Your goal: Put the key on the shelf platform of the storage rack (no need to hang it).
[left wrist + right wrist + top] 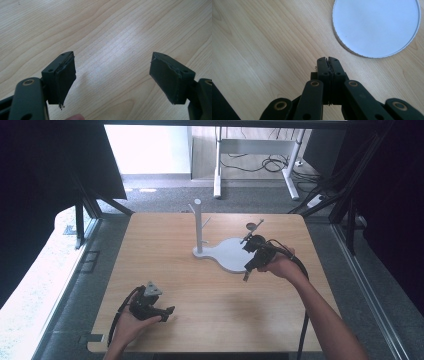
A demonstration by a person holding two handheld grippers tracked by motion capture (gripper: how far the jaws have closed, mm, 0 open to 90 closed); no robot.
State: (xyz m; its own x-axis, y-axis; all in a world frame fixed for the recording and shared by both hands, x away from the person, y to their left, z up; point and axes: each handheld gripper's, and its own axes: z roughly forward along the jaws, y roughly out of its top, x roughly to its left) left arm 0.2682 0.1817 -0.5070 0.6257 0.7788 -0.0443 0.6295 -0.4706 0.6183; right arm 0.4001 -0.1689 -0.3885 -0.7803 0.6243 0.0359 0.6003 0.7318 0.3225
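We see the left gripper (pixel 112 80) spread wide over the light wooden table (pixel 112 30); the right gripper (pixel 328 62) is clenched empty beside the white round stand base (pixel 377 25).

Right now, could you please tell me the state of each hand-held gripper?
Left hand-held gripper: open, jaws wide apart, nothing between them, over bare wooden table.
Right hand-held gripper: shut, jaws pressed together, holding nothing, near the white base.

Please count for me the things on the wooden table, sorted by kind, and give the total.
White stand with upright post and round base: 1
Handheld grippers: 2, left gripper and right gripper
Total: 3
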